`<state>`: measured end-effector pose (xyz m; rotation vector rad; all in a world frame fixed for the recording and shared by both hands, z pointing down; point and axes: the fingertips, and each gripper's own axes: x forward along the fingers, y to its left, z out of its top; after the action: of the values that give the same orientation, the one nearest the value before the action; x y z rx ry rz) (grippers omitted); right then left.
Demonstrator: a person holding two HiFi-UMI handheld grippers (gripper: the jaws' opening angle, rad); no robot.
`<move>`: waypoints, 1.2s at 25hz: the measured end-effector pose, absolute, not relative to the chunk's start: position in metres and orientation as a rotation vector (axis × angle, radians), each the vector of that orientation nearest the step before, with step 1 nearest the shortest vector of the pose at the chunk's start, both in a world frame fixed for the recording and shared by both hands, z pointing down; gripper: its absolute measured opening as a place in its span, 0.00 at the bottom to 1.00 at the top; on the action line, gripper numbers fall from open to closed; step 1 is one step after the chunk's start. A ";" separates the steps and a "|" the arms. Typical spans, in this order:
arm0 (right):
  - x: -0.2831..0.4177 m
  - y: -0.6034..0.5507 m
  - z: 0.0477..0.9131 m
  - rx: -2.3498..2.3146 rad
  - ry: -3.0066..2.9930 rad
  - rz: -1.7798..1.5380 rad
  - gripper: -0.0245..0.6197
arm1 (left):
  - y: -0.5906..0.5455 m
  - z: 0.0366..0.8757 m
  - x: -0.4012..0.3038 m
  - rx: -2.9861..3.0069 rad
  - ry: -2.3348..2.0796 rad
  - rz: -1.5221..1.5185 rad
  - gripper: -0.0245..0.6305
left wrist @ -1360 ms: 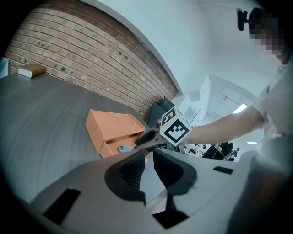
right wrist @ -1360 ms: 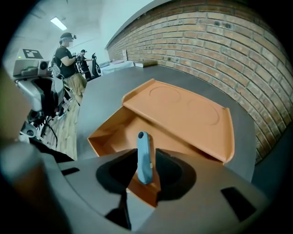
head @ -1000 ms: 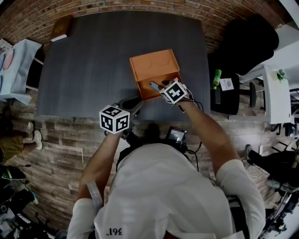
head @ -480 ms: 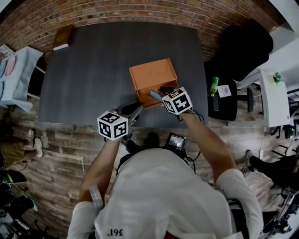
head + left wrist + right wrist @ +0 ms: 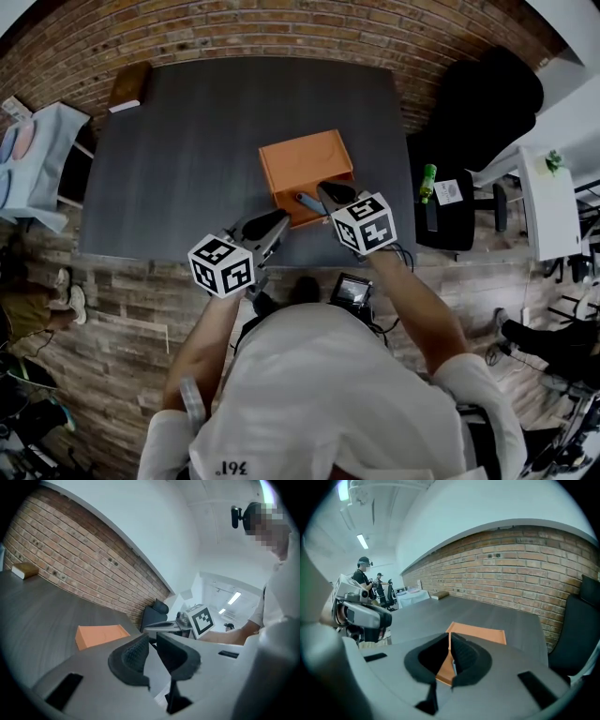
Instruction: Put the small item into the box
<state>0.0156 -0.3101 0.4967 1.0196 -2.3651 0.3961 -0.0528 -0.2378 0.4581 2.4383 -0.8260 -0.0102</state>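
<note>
Small bluish-grey item [image 5: 307,200] lies inside the open front part of the orange rectangular box [image 5: 305,159], and neither gripper touches it.

Nearest to me, the person in the white shirt [image 5: 319,394] stands at the table's near edge with a gripper in each hand. The left gripper [image 5: 278,218] is held over that near edge, just short of the box. Its jaws are drawn almost together with nothing in them. The right gripper [image 5: 325,191] hangs above the front of the box, just beside the item as seen from above. Its jaws have just been closing and now stand nearly together with nothing between them. Through the thin slit, the right gripper view shows only the box below.

The box sits on the dark grey wood-grain table [image 5: 187,141], toward its near right part. A brown book [image 5: 128,86] lies at the far left corner. Off the table's right side are a green bottle [image 5: 428,178] and a black office chair [image 5: 487,103]. A red brick wall [image 5: 281,28] runs behind the table.
</note>
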 end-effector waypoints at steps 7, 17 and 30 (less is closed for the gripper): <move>0.010 -0.298 0.462 1.044 -2.447 0.377 0.07 | -0.231 0.428 -0.056 2.457 -0.822 -0.122 0.13; 0.011 -0.283 0.423 1.062 -2.535 0.376 0.07 | -0.221 0.399 -0.061 2.457 -0.812 -0.238 0.12; 0.010 -0.262 0.387 1.060 -2.608 0.324 0.07 | -0.203 0.367 -0.061 2.493 -0.788 -0.297 0.12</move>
<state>0.0100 -0.2618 0.3867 1.0604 -2.6078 0.3240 -0.0611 -0.2032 0.3665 2.4932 -0.7876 -0.2971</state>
